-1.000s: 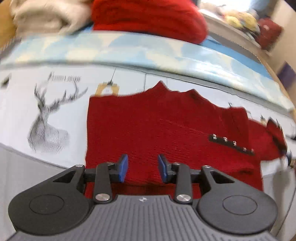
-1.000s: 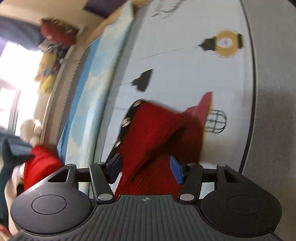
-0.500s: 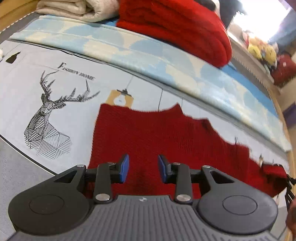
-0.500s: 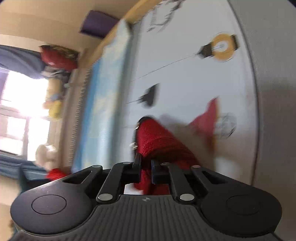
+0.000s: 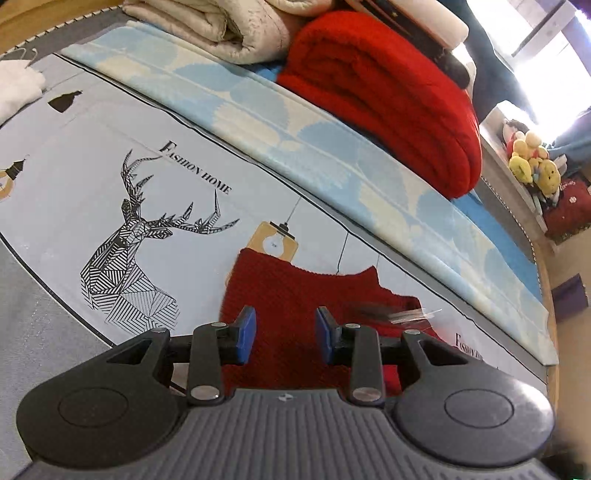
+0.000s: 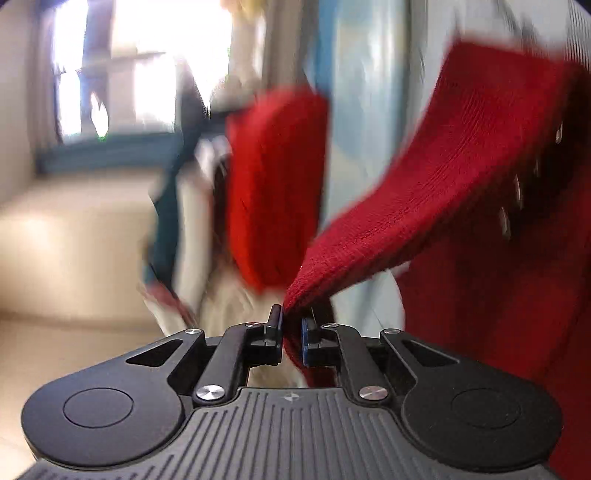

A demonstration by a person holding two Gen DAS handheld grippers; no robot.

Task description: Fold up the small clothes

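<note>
A small red knit sweater (image 5: pixel 295 295) lies flat on a printed mat with a deer drawing (image 5: pixel 133 251). My left gripper (image 5: pixel 283 334) is open and hovers just above the sweater's near part, holding nothing. My right gripper (image 6: pixel 292 328) is shut on the sweater's sleeve (image 6: pixel 424 192) and holds it lifted above the sweater's body (image 6: pixel 517 295), where a row of metal snaps shows. The right wrist view is blurred by motion.
A folded red blanket (image 5: pixel 388 92) and a beige quilt (image 5: pixel 221 26) lie on the blue-patterned cover (image 5: pixel 295 133) behind the mat. A white cloth (image 5: pixel 14 88) lies at far left. Plush toys (image 5: pixel 532 162) sit on a ledge at right.
My right gripper closed on the sleeve and lifted it up over the sweater's body. My left gripper stayed open and shifted its view left over the sweater.
</note>
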